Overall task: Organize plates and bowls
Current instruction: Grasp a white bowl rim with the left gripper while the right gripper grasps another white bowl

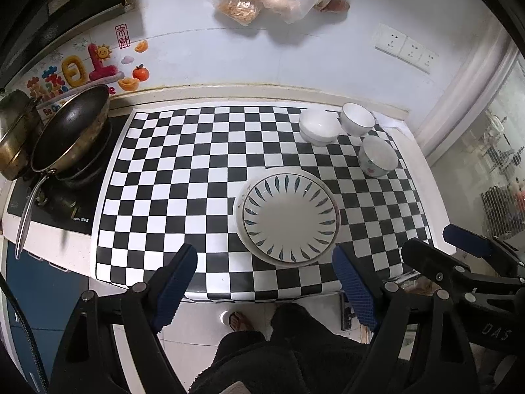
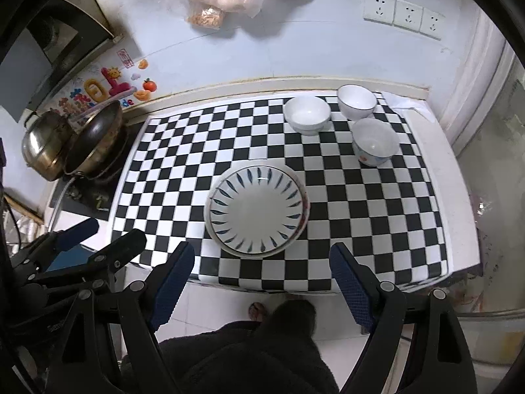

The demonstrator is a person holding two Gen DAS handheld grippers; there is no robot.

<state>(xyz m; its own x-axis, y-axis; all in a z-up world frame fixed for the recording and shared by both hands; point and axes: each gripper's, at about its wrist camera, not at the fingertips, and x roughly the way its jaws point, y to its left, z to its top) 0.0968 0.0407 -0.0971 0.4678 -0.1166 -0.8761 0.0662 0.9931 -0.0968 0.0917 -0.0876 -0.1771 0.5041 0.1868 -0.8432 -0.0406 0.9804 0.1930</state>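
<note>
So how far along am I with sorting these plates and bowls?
Partly done, it seems. The leaf-pattern plate already sits stacked on a plain plate, and the white bowls look nested at the back. Nothing is in hand: the left gripper and right gripper are both open and empty. The rimmed bowl and flowered bowl stand separate.

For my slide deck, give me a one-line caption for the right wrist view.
Open right gripper held before a checkered counter with stacked plates in front and three bowl spots behind.
</note>
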